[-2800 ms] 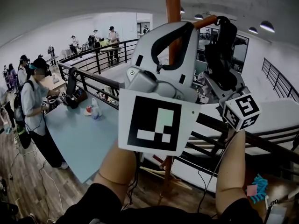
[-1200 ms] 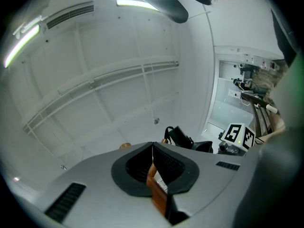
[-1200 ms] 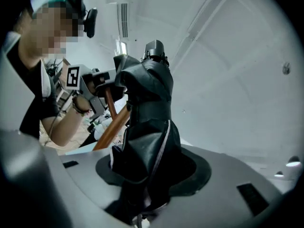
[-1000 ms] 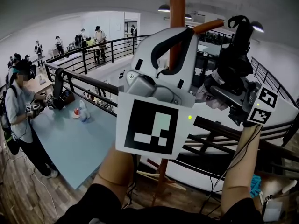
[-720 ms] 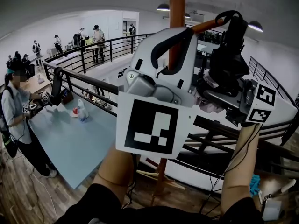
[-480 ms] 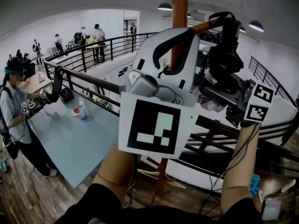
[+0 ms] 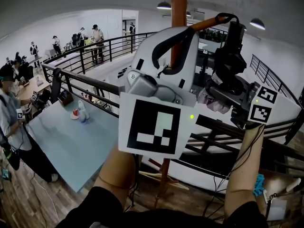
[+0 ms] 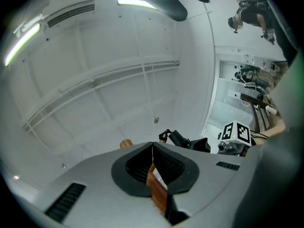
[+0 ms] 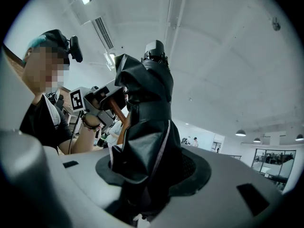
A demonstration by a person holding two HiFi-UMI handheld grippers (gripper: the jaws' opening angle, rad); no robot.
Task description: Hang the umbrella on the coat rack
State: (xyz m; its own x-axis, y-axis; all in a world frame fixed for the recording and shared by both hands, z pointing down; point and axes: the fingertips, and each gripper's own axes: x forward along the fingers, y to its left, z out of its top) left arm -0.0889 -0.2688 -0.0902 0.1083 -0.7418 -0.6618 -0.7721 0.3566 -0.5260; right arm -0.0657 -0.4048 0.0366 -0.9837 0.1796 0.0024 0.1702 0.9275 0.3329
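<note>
Task status: in progress, not complete. The left gripper (image 7: 176,46), large in the centre of the head view, is clenched on the upright pole (image 7: 178,8) of the coat rack; its own view shows brown wood pinched between the pads, which appears to steady the rack. The right gripper (image 7: 227,82), right of centre, is clamped on the folded black umbrella (image 7: 232,51); its own view shows dark fabric filling the jaws. The umbrella stands upright at the upper right of the frame, beside the slanting peg (image 7: 203,23); its strap loop (image 7: 227,17) sits at the peg's tip; whether the loop has passed over the tip cannot be told. Judged outstanding: seat the loop along the peg; let go of the umbrella; confirm it hangs.
</note>
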